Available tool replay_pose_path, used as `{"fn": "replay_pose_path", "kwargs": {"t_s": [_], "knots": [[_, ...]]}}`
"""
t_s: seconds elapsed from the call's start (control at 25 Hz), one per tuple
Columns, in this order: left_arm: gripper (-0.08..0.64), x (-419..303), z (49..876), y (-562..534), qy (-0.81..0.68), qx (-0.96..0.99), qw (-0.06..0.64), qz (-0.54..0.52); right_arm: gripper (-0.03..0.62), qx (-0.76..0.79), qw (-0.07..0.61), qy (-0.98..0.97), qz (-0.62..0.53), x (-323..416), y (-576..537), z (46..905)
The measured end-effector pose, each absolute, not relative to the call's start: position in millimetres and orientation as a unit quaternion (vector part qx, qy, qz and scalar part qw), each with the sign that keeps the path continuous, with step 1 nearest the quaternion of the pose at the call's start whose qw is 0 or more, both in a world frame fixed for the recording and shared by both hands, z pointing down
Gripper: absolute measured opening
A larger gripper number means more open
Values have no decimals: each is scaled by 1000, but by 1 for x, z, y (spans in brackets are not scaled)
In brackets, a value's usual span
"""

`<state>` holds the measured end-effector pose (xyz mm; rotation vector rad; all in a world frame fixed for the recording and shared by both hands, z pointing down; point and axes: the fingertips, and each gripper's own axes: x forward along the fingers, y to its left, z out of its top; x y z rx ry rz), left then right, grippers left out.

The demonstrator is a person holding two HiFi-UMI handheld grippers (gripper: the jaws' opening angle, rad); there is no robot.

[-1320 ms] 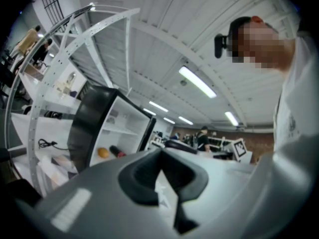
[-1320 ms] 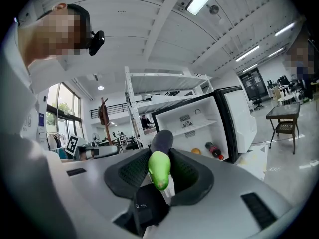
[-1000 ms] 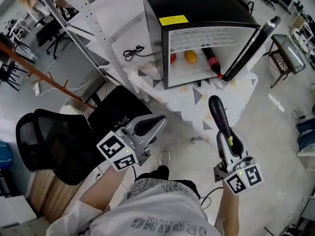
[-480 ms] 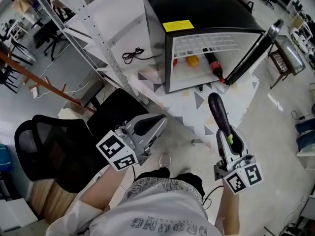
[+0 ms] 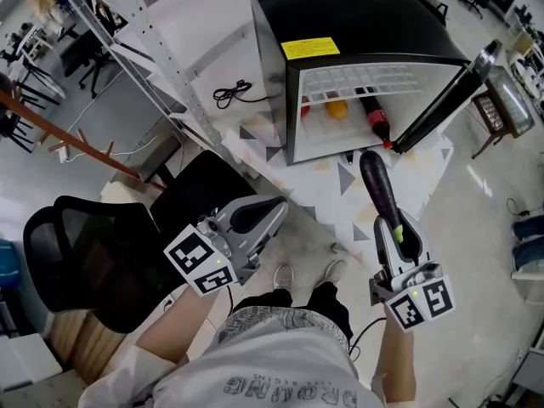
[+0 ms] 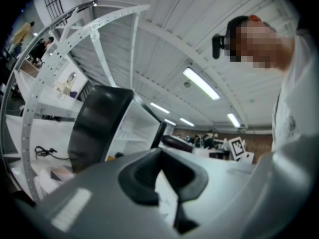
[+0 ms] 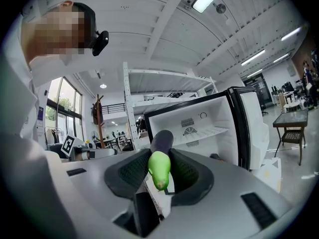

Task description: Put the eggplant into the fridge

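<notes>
Head view: right tongs (image 5: pixel 395 232) clamp the eggplant (image 5: pixel 378 189); the fridge (image 5: pixel 357 7) stands open ahead, well apart. Left gripper view: left tongs (image 6: pixel 160 171) seem closed, empty. Right gripper view: eggplant between pads; insertion and release are left.

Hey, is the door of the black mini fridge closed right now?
No, the black mini fridge has its door swung wide open, baring its white inside.

Bright even light, fisheye-warped edges
</notes>
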<state>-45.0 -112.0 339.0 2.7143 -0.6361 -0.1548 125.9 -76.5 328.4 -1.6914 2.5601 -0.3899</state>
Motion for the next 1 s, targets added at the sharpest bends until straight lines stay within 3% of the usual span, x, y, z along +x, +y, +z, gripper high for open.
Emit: {"fn": "replay_pose_path", "kwargs": {"t_s": [1.0], "knots": [[6, 4, 356, -169, -335, 922, 187, -39, 118, -448, 9, 889, -97, 166, -214, 331]]}}
